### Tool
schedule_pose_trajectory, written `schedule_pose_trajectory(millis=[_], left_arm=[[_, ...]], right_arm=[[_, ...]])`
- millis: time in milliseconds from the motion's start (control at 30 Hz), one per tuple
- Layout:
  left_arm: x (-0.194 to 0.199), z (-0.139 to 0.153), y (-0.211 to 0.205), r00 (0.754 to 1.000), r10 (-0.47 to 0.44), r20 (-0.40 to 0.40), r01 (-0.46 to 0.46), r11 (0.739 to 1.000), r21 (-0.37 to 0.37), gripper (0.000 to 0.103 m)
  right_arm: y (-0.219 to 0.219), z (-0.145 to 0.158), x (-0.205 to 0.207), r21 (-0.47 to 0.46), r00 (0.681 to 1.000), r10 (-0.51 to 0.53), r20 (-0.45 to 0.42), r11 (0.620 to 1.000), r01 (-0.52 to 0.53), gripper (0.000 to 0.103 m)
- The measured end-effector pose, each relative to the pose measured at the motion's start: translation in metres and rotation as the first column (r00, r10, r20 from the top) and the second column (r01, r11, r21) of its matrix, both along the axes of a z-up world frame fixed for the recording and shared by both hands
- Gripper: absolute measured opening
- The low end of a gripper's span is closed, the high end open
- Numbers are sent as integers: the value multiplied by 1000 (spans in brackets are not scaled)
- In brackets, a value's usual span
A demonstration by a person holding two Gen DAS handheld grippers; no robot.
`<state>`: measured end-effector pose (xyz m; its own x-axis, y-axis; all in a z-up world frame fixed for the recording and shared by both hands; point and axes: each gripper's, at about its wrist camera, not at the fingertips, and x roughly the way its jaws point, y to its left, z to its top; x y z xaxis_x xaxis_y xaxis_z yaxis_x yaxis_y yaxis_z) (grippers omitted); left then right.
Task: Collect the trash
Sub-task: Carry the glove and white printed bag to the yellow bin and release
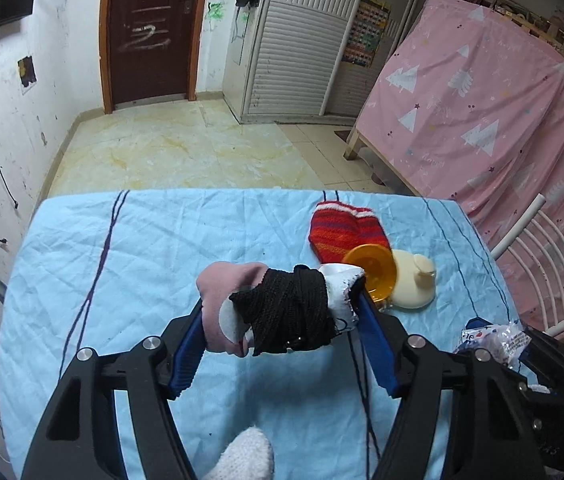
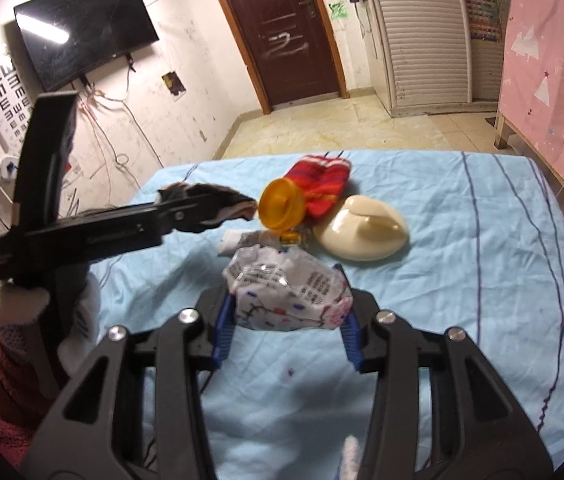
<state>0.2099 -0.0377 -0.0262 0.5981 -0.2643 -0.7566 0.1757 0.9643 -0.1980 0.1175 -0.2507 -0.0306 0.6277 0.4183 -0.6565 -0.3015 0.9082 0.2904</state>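
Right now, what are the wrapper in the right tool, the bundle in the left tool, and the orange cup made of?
Wrapper: thin printed plastic film, glossy; it holds sharp crinkles and glints. Could be foil-lined.
Bundle: soft fabric, matte; black knit weave over pink and white cloth, likely socks.
Orange cup: translucent plastic, smooth and shiny; light glows through its wall.
Both tools are clamped on their loads.

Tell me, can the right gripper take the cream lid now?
Probably not yet: the right gripper is shut on a crumpled wrapper. The path to the cream lid looks free, but the jaws are occupied.
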Motion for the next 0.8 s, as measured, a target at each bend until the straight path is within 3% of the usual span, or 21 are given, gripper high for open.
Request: schedule_pose_trajectory(millis=[467, 800], left_arm=[[-38, 45, -74, 991, -96, 95, 92, 995, 43, 60], [-55, 52, -151, 974, -199, 108, 190, 978, 89, 60]], right_arm=[[-71, 15, -23, 91, 991, -113, 74, 990, 106, 43], [-149, 16, -41, 158, 963, -251, 103, 960, 233, 43]])
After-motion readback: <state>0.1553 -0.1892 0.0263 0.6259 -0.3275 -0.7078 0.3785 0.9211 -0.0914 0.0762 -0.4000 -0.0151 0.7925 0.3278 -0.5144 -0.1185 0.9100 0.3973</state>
